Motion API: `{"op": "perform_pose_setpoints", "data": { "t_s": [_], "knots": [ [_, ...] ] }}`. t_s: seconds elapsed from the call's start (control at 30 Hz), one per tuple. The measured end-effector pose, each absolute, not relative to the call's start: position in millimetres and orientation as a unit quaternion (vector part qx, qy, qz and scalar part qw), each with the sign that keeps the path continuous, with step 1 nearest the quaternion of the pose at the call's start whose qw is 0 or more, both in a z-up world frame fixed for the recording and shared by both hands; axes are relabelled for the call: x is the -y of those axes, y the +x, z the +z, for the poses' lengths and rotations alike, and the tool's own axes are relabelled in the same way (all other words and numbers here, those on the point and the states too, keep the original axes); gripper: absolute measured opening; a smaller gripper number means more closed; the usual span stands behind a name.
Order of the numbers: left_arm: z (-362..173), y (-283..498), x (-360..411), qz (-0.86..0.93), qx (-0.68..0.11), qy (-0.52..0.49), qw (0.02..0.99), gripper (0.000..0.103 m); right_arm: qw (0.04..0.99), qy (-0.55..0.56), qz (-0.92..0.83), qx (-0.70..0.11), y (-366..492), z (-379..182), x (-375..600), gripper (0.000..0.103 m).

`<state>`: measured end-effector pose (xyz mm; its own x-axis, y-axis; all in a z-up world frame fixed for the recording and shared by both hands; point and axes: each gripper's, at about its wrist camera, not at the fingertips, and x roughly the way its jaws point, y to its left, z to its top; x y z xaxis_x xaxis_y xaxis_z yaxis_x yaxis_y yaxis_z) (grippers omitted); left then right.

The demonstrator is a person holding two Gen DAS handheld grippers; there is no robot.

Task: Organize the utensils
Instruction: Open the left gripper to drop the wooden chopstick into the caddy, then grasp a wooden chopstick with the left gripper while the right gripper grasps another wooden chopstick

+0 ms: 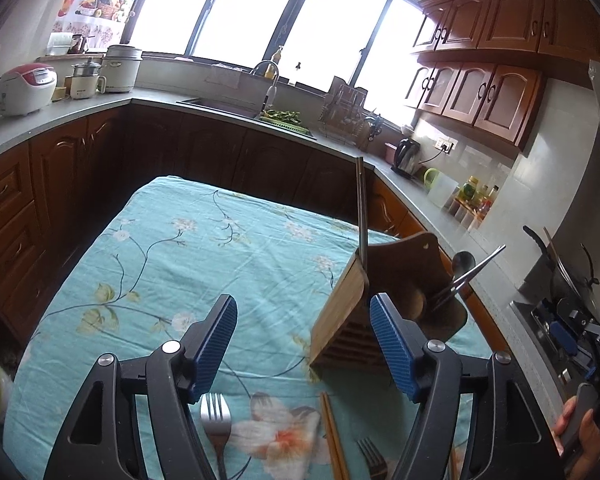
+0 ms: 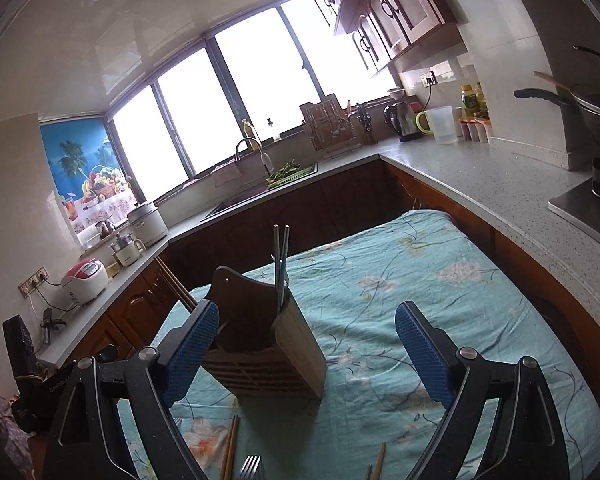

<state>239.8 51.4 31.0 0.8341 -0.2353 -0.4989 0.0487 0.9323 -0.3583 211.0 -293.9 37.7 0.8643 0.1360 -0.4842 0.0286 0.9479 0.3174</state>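
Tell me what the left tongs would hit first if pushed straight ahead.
Probably bare tablecloth: the open left tongs point down at it, and the wooden holder sits just right of that line, though depth is unclear.

I see the table under a teal floral cloth, with a wooden utensil holder standing on it toward one side and, on the near edge, two forks and a pair of wooden chopsticks lying flat.
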Motion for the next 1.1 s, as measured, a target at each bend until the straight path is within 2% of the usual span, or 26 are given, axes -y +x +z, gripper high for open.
{"op": "perform_pose_setpoints", "data": {
  "t_s": [0.73, 0.83, 0.9, 1.1],
  "knots": [
    [-21, 182, -39, -0.075, -0.385, -0.16, 0.906, 0.07, 0.917, 0.157, -0.024, -0.366, 139, -55, 307, 0.091],
    [-23, 181, -32, -0.08, -0.395, -0.15, 0.903, 0.069, 0.915, 0.142, -0.03, -0.377, 139, -61, 301, 0.079],
    [-22, 185, -26, -0.082, -0.399, -0.144, 0.902, 0.069, 0.912, 0.139, -0.034, -0.385, 141, -63, 301, 0.067],
    [-29, 206, -10, -0.085, -0.428, -0.118, 0.892, 0.068, 0.907, 0.128, -0.028, -0.401, 151, -64, 299, 0.048]
  ]
}}
